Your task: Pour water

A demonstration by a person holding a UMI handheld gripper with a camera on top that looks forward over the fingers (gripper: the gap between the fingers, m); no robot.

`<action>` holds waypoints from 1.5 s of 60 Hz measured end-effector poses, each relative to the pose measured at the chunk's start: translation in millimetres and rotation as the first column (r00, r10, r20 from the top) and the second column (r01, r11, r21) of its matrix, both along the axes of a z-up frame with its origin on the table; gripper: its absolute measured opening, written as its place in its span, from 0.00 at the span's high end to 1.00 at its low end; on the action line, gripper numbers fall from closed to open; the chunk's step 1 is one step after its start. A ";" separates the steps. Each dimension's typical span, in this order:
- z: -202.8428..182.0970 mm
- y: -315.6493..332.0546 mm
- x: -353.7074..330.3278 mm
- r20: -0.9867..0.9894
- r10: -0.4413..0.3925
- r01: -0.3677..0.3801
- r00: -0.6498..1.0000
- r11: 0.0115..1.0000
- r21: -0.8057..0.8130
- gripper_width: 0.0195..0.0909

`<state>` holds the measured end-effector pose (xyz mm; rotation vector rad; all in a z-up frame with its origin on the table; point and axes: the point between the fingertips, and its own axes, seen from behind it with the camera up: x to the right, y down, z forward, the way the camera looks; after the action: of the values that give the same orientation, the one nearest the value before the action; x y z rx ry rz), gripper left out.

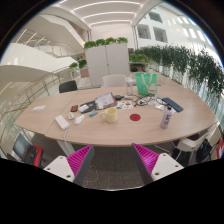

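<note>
A long wooden table (60, 110) stands well ahead of me across a stretch of floor. Near its middle sits a yellow cup (111, 115), with a flat red disc (135, 117) to its right. Farther right, near the table's front edge, a small bottle (166, 118) stands upright. My gripper (112, 165) hangs over the floor short of the table, open, its pink pads (80, 158) wide apart and nothing between them.
The table also carries a laptop (104, 101), papers (62, 121) and a green object (146, 83). Chairs stand round it: a white one (190, 143) front right, a black one (68, 86) behind. A white cabinet (107, 62) topped with plants stands at the back.
</note>
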<state>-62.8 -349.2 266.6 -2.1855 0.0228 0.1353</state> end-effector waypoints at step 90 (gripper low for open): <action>-211.9 380.3 360.3 -0.021 -0.231 0.228 0.973 0.935 0.273 0.69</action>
<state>297.5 31.1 54.8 -1.8900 0.2391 -0.0075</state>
